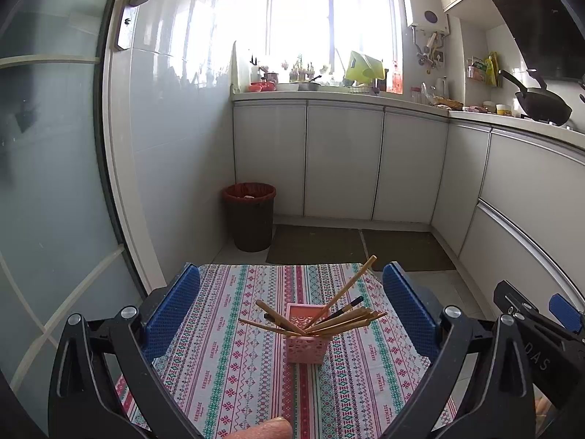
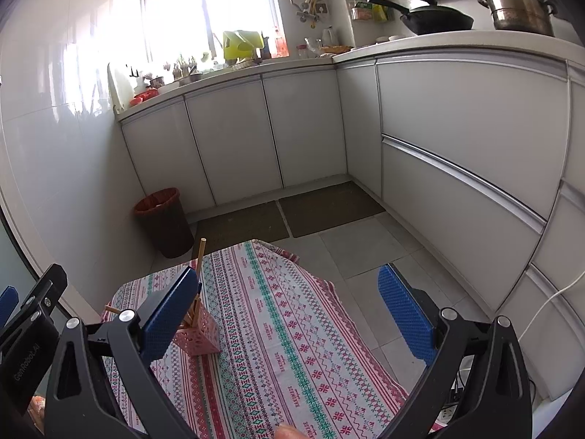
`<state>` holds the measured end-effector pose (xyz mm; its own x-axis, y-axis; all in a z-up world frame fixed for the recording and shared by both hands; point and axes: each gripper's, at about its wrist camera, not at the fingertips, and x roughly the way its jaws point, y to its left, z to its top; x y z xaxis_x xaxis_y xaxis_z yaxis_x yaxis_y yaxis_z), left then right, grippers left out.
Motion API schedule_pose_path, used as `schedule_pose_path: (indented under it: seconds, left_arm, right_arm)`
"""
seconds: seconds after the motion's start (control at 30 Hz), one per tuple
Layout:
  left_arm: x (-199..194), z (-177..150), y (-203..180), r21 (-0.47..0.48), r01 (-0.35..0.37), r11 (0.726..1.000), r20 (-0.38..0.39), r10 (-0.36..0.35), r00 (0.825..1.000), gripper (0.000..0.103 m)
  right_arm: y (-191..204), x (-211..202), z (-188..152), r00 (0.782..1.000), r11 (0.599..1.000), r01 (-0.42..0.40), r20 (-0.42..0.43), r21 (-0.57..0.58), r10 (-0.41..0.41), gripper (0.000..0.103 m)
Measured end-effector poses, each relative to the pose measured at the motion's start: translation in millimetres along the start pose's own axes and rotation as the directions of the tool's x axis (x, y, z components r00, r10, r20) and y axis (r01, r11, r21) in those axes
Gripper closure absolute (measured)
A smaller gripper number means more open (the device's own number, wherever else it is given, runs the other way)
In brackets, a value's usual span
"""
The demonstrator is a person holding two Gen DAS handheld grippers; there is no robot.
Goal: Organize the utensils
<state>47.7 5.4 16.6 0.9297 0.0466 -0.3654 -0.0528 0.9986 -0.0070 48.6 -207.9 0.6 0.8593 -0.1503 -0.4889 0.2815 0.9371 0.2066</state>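
Left gripper (image 1: pixel 290 307) spread wide, empty, blue pads either side of the view, hovering over the patterned tablecloth (image 1: pixel 226 373). Right gripper (image 2: pixel 289 314) also spread wide, holding nothing, set to the right of the left one. Pink holder (image 1: pixel 306 344) stands upright on the cloth, centred between the left pads, not touched. Chopsticks (image 1: pixel 343 320) sit in it, fanned out and leaning, mostly rightward; one long stick pokes up high, one dark one among the wooden. In the right wrist view the holder (image 2: pixel 199 336) is partly hidden behind the left pad. Dark bin (image 1: pixel 250 216) on the floor by the wall. Fingertip (image 1: pixel 270 430) at bottom edge.
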Motion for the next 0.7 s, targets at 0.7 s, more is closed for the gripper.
schedule_pose_path:
  seconds: [0.7]
  left_arm:
    - [2.5,-3.0,-1.2,-0.003,-0.007,1.0,-0.013,0.007,1.0,0.007]
  right_arm:
    - [0.1,4.9,-1.8,1.0,1.0,-0.005,-0.014,-0.001,0.005,0.007]
